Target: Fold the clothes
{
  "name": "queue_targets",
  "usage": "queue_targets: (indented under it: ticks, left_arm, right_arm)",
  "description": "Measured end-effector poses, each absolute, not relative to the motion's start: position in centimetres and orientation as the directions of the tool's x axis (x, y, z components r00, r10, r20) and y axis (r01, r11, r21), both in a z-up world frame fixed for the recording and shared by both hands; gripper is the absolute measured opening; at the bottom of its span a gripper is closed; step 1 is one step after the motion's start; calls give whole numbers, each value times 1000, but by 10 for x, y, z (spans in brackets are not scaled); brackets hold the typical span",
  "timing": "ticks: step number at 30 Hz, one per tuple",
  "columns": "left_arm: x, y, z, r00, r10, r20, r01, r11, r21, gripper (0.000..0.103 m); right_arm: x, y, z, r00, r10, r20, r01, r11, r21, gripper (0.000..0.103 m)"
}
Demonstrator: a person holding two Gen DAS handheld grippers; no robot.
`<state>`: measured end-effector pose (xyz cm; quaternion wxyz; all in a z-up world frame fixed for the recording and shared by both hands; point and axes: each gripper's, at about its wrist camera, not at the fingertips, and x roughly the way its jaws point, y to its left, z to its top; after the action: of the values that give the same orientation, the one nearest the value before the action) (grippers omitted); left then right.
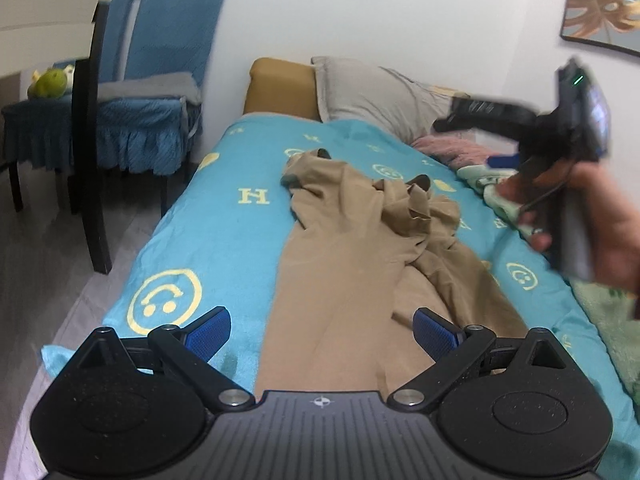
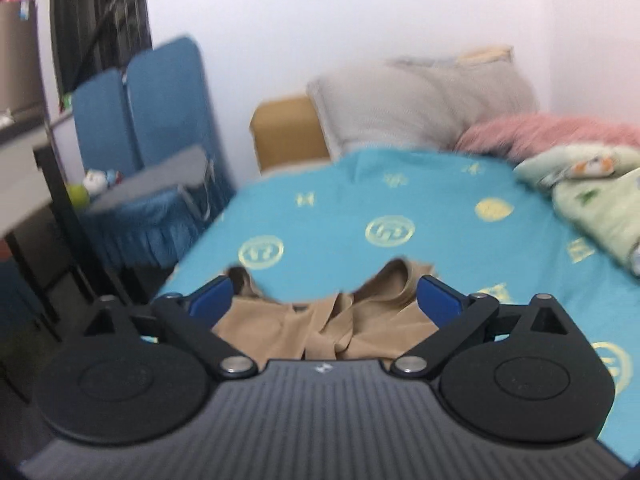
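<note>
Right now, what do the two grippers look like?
Left gripper and right gripper match: blue ribbed pads on black linkage arms, silver pivot screws, round black discs, a ridged grey body with a small crosshair mark. A bare hand holds the right one.

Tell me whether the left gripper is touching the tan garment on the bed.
Cannot tell. In the left wrist view the left gripper is open over the tan garment, pads unpinched; height above it is unclear.
</note>
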<state>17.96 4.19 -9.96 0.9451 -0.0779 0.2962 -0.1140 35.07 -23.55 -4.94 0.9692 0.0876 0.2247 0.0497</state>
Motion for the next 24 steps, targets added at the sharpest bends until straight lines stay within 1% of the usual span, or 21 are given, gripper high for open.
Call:
queue_targets:
  ticks: [2, 7, 9, 11, 14, 16, 17, 19, 22, 24]
  left_arm:
    - [172, 40, -95, 803, -259, -537, 174, 963, -204, 99]
    - [150, 44, -82, 795, -280, -537, 194, 958, -212, 99]
    - [142, 48, -77, 779, -308, -546, 208, 949, -238, 99]
    - [137, 52, -73, 749, -349, -564, 220, 933, -285, 98]
    - [129, 55, -66, 703, -370, -607, 226, 926, -302, 97]
    - [125, 56, -63, 665, -362, -653, 225, 931, -287, 96]
    - [124, 58, -62, 645, -353, -678, 225, 935, -273, 95]
    - [123, 65, -59, 605, -330, -725, 214, 944, -251, 93]
    - [128, 89, -60, 531, -329, -781, 149, 943, -296, 90]
    - [133, 104, -64, 463, -330, -822, 131, 943, -305, 90]
  right_arm:
    - [327, -238, -29, 890, 159, -427, -71, 974, 215, 101]
    - [233, -242, 11, 913, 181, -366, -103, 970, 221, 101]
    - [186, -246, 18, 928, 202, -313, -119, 958, 263, 101]
    - [142, -249, 20, 940, 198, -279, -125, 958, 258, 101]
    - [81, -251, 17, 959, 152, -239, -97, 969, 227, 101]
    - [52, -257, 10, 962, 140, -233, -82, 967, 243, 101]
    - [44, -262, 7, 957, 146, -251, -75, 959, 273, 103]
    - [30, -274, -1, 948, 158, -276, -58, 939, 340, 103]
    - [17, -289, -13, 941, 181, -287, -40, 900, 435, 103]
    - [16, -293, -16, 933, 197, -301, -44, 894, 446, 103]
